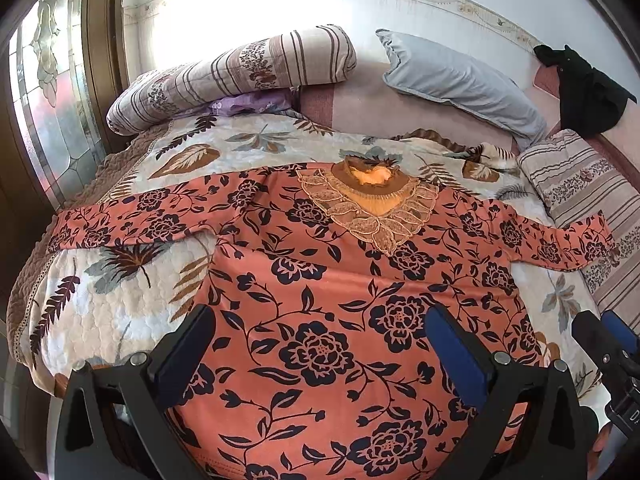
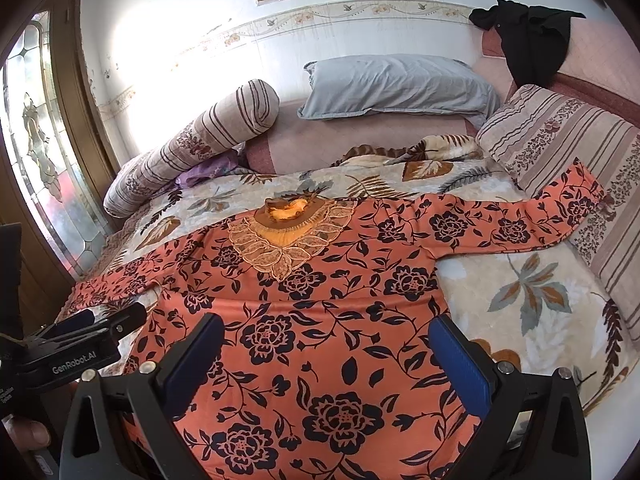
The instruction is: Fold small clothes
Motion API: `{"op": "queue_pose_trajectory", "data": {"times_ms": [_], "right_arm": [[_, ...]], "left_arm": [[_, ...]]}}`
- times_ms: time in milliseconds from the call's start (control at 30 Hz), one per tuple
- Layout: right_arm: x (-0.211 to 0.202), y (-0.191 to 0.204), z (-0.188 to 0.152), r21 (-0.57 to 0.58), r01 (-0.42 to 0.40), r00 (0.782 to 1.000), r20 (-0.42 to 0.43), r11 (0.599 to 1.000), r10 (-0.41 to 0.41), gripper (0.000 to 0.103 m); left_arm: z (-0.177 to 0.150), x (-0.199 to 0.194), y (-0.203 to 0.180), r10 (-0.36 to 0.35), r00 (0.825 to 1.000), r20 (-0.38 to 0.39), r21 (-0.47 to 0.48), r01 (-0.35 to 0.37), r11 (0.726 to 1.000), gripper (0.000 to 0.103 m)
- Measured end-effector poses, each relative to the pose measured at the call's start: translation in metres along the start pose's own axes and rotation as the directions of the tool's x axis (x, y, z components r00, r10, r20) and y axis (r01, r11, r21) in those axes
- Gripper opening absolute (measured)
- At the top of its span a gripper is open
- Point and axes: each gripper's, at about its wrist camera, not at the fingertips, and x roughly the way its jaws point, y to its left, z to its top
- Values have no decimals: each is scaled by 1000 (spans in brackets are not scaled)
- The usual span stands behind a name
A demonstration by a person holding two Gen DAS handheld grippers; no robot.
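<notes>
An orange long-sleeved top with black flowers [image 1: 320, 292] lies flat, front up, on the bed, both sleeves spread out; it also shows in the right wrist view [image 2: 312, 320]. Its lace collar [image 1: 372, 204] points to the far side. My left gripper [image 1: 320, 336] is open above the lower body of the top, holding nothing. My right gripper [image 2: 326, 344] is open above the same area, a little to the right, also empty. The right gripper's tip shows at the left wrist view's right edge [image 1: 600, 340], and the left gripper at the right wrist view's left edge [image 2: 92, 328].
The top lies on a leaf-print quilt [image 1: 120, 312]. A striped bolster [image 1: 224, 76], a grey pillow [image 1: 460, 80] and a striped cushion [image 2: 568, 148] line the far and right sides. A black garment [image 2: 532, 36] hangs at the back right. A glass door [image 1: 52, 100] stands left.
</notes>
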Motion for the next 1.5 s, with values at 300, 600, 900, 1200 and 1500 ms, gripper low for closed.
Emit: {"op": "queue_pose_trajectory", "data": {"times_ms": [300,600,900,1200,1500], "right_arm": [[3,0,2,23,-14,999,-34,1000,15,103],[4,-2,5,42,-24,999,-36,999,26,103],[9,-5,5,40,-26,999,-28,999,28,103],[44,-141,15,359,-40,998,-35,932,56,103],[89,-365,81,522,420,898,-119,743,-424,83]], "left_arm": [[2,5,2,3,1000,-5,2,-3,1000,103],[6,6,-2,2,1000,0,12,-2,1000,103],[7,8,0,-3,1000,-1,8,3,1000,103],[-2,48,42,59,995,-75,-52,-63,997,103],[-1,92,106,203,973,-113,-155,-219,963,103]]}}
